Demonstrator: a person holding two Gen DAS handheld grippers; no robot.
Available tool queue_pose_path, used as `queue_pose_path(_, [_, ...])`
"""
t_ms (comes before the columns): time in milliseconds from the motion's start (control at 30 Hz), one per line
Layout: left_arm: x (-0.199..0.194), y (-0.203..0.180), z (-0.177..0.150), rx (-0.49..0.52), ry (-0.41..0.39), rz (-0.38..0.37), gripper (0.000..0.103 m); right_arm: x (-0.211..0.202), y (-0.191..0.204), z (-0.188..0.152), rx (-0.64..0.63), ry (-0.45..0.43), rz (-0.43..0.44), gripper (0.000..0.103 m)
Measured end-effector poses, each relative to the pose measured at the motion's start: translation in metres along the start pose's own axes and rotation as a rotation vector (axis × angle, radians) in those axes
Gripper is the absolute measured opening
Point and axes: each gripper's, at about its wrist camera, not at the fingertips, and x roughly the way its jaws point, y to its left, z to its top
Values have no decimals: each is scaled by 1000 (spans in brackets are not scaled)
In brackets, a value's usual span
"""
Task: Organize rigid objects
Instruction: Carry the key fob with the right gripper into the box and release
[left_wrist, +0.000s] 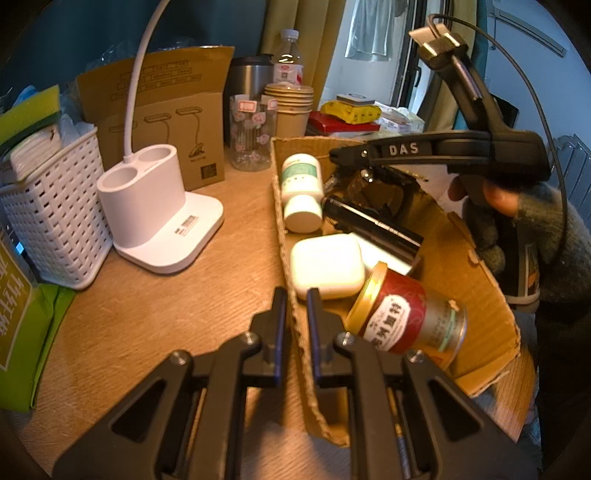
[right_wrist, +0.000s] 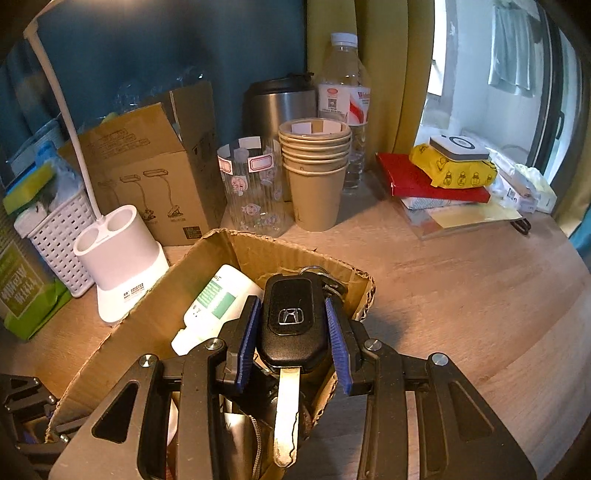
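An open cardboard box (left_wrist: 476, 280) lies on the wooden desk. In it are a white bottle (left_wrist: 301, 184) with a green label, a black cylinder (left_wrist: 373, 225), a white earbud case (left_wrist: 327, 266) and a red tin (left_wrist: 402, 321) with a gold lid. My left gripper (left_wrist: 297, 317) is shut on the box's near side wall, one finger on each side of it. My right gripper (right_wrist: 291, 332) is shut on a black car key (right_wrist: 291, 317) over the box's far end (right_wrist: 147, 321), the key's blade pointing back at the camera. The left wrist view shows the right gripper (left_wrist: 351, 166) reaching in beside the bottle.
Left of the box stand a white lamp base (left_wrist: 155, 206), a white basket (left_wrist: 55, 221) and a green pack (left_wrist: 22, 314). Behind are a brown carton (right_wrist: 147, 173), a glass (right_wrist: 255, 192), stacked paper cups (right_wrist: 314, 170), a steel mug (right_wrist: 280, 103), a water bottle (right_wrist: 343, 92) and a red book (right_wrist: 417, 181).
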Motion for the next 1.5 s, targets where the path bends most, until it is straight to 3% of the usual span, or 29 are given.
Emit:
queue_pose_path(233, [0,-1,0,0,0,-1,12,2,7,0,-11,21,-6,38])
queue_pose_path(400, [0,0,0,0,0,-1,12,1,12,-2,-27,30,8,53])
queue_pose_path(600, [0,0,1,-1,1,-1,12,-3,11,-6,-23,19,13,53])
queue_pose_path(1200, [1,1,1,-2,0,0,12,-66,8,-17,14,-114,-47,55])
queue_pose_path(1267, [1,1,1,-2,0,2,12,-75,9,-20,13,-131,-59,65])
queue_pose_path(1500, [0,0,1,-1,-1,5,12,-106,9,-31,38,-183,-94,65])
